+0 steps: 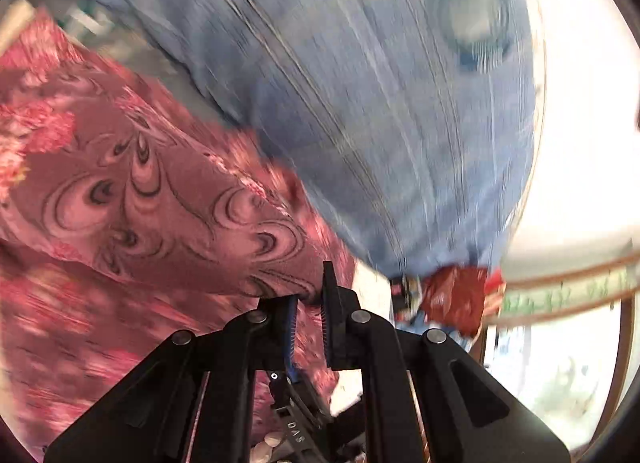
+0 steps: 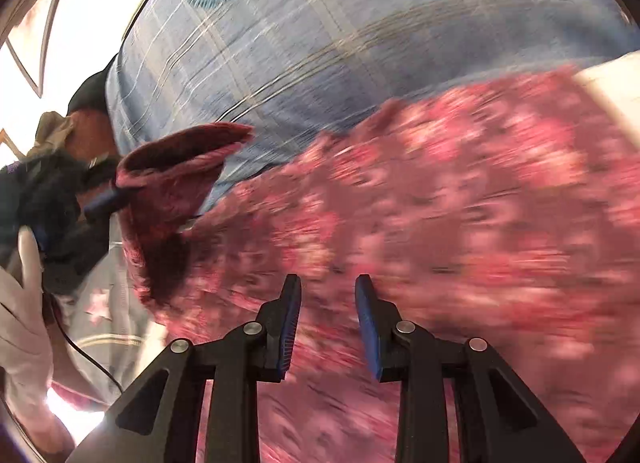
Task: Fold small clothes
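Pink-and-maroon printed cloth (image 1: 132,199) with flowers and dark swirls lies spread over a blue plaid bedcover (image 1: 360,103) crossed by thin pale lines and bearing a round printed emblem (image 1: 468,19). Bright window light washes out the room's edge beyond the bed.

The left wrist view shows the left tool (image 1: 308,299) with its blue-padded jaws nearly together, pinching a fold of the cloth, which rises to it in a soft ridge; a crumpled red packet (image 1: 452,299) lies past the bedcover's edge. The right wrist view shows more: the right tool (image 2: 328,295), jaws partly apart with nothing between them, hangs over the blurred cloth. It also shows the left tool from outside, at the far left, gripping a lifted, folded corner (image 2: 180,159), held by a white-gloved hand (image 2: 24,303). The cloth looks thin and limp, the bedcover woven and flat.
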A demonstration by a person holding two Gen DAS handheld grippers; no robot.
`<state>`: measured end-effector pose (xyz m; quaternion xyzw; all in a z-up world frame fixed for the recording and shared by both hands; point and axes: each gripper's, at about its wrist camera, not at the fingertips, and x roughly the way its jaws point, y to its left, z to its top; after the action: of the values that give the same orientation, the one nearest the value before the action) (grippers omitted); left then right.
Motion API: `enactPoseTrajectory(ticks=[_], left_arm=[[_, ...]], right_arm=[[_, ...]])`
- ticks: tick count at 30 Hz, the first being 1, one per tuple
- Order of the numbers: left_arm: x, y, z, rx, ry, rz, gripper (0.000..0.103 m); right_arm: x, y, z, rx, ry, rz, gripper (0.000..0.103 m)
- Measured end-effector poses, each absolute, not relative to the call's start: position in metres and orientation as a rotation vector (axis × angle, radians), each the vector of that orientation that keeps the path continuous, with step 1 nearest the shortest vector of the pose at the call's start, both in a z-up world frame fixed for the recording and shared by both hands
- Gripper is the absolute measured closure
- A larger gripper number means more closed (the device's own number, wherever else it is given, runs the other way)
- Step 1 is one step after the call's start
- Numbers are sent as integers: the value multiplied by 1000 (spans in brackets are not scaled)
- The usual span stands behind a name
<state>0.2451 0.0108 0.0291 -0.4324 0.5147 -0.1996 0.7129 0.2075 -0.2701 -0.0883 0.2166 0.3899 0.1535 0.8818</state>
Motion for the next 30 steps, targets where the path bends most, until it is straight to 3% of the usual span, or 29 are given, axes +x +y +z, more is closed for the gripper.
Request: enactPoseTrajectory(ticks=[3, 5, 7, 9, 10, 11, 12, 13, 15, 17, 20, 26, 30], left_arm=[[248, -40, -7, -942, 1255, -459, 95], [251, -65, -40, -927, 1365, -446, 95], [248, -82, -70, -933, 1469, -428, 95], [238, -76, -72, -966, 1446, -443, 95], [236, -73, -64, -952, 1437, -460, 94], [232, -67, -58, -928, 1425, -472, 91], [226, -55, -45, -903, 1391, -494, 86], [228, -51, -39, -887, 1365, -507, 81], [217, -23, -22, -840, 1285, -524, 47], [204, 15, -15, -779, 1201, -475, 32], [198, 49, -27, -743, 1182, -438, 30], [203, 81, -52, -794, 1141, -459, 30], [202, 88, -52, -796, 1121, -491, 30]], right_arm=[[183, -294, -80, 228, 784, 119, 57], [172, -309, -83, 127, 793, 19, 43], [166, -325, -93, 112, 816, 2, 41], [163, -323, -93, 104, 804, 32, 29], [166, -318, -93, 78, 811, 42, 19], [170, -309, -95, 31, 832, 58, 7], [174, -299, -97, -16, 844, 58, 3], [177, -294, -99, -53, 861, 57, 0], [181, -291, -98, -50, 874, 55, 0], [181, -296, -97, -35, 884, 79, 0], [185, -297, -91, -25, 935, 96, 1], [204, -306, -70, 411, 858, 182, 4], [230, -288, -78, 511, 867, 202, 4]])
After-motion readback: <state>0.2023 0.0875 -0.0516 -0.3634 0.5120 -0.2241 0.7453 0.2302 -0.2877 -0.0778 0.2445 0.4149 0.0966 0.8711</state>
